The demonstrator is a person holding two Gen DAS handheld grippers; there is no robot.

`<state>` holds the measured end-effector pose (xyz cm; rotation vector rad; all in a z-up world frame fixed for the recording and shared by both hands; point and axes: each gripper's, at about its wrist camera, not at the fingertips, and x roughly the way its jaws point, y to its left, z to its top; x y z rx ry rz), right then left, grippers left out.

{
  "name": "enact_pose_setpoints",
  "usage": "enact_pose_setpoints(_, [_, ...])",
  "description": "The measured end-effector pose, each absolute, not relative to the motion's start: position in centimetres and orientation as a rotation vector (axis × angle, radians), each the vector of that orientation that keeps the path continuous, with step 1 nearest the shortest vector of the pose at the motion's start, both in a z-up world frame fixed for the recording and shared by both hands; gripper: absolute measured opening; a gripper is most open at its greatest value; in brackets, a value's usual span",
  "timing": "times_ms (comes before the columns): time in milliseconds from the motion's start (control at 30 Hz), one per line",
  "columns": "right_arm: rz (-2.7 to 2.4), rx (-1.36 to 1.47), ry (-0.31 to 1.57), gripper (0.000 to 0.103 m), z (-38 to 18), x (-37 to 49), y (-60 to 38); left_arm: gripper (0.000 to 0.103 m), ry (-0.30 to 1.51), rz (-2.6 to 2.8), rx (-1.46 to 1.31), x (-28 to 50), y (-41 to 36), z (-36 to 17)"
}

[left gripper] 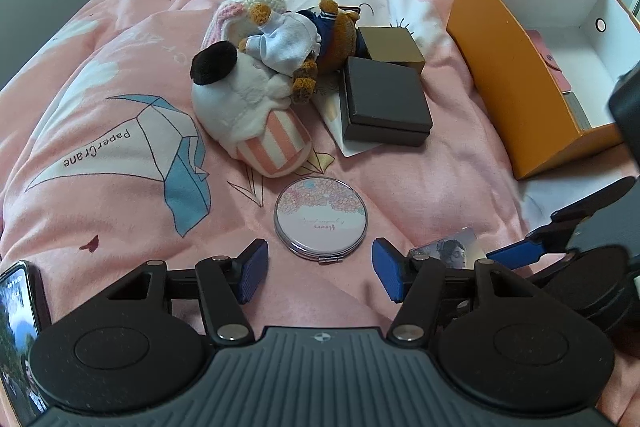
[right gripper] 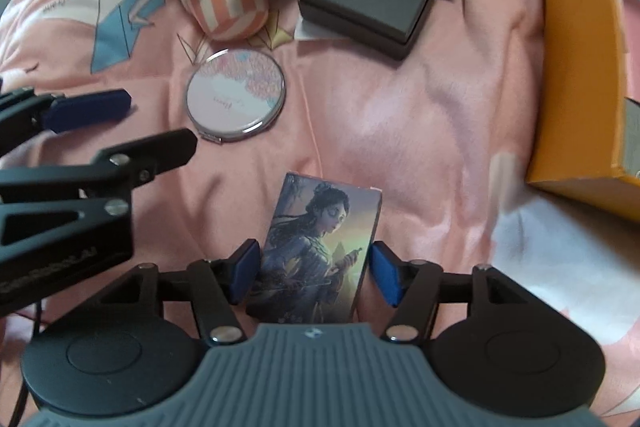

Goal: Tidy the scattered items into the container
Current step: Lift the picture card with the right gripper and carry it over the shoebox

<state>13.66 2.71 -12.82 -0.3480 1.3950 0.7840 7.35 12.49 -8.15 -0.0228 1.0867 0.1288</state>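
An orange box [left gripper: 516, 79] with a white inside stands open at the right; it also shows in the right wrist view [right gripper: 580, 67]. My left gripper [left gripper: 320, 273] is open just short of a round pink compact mirror [left gripper: 320, 219], empty. My right gripper [right gripper: 314, 275] is open with its pads on either side of a small illustrated card box [right gripper: 316, 247], which lies on the bedding; the left pad is close to it, the right a little apart. The card box also shows in the left wrist view [left gripper: 452, 249]. The mirror also shows in the right wrist view [right gripper: 236, 99].
Plush toys [left gripper: 256, 83] lie piled on the pink quilt [left gripper: 440, 179]. A dark square box [left gripper: 384, 103] on a white card and a gold box [left gripper: 394, 47] sit beside them. A pink wallet [left gripper: 556, 67] lies inside the orange box. A phone [left gripper: 20, 327] is at the lower left.
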Motion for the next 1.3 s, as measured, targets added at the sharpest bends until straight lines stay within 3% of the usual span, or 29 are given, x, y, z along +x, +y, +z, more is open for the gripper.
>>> enact_pose_setpoints(333, [0.777, -0.325, 1.400, 0.066, -13.3, 13.9, 2.5, 0.068, 1.082, 0.126, -0.030, 7.4, 12.5, -8.2])
enact_pose_setpoints(833, [0.820, -0.348, 1.197, 0.064, -7.5, 15.4, 1.2, 0.061, 0.979, 0.112, -0.090, 7.6, 13.1, -5.8])
enact_pose_setpoints(1300, [0.866, -0.347, 1.036, 0.064, 0.9, 16.9, -2.3, 0.061, 0.934, 0.047, -0.055, 8.5, 12.4, -2.9])
